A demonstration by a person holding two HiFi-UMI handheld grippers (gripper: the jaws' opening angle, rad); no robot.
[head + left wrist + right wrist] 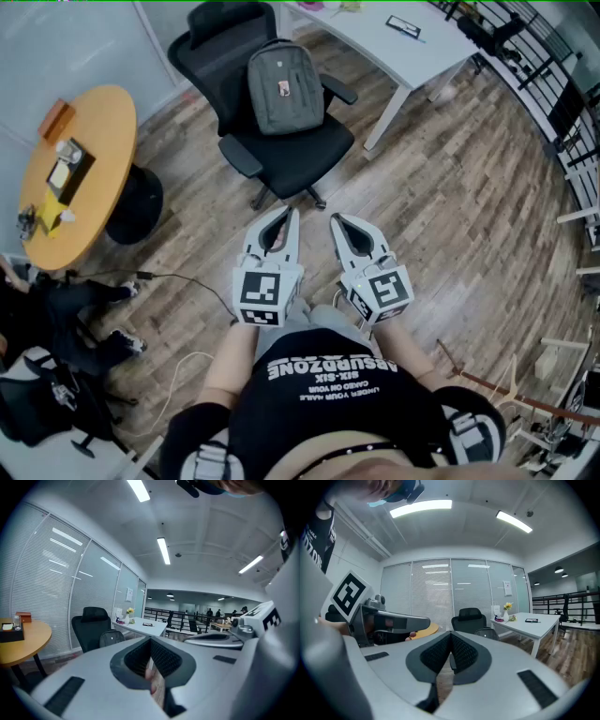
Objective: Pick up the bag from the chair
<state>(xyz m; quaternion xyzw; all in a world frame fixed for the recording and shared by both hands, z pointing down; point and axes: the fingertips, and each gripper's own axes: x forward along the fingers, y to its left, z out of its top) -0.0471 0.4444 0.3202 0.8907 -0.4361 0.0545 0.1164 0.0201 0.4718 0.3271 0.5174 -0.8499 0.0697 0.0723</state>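
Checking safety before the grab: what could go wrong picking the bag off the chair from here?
1. The black office chair seems to stand on castors, so pushing the grey backpack leaning on its backrest may roll or swivel it away.
2. The left gripper and right gripper both have jaws shut, short of the chair; unless opened first, they would shove the backpack, not grasp it.
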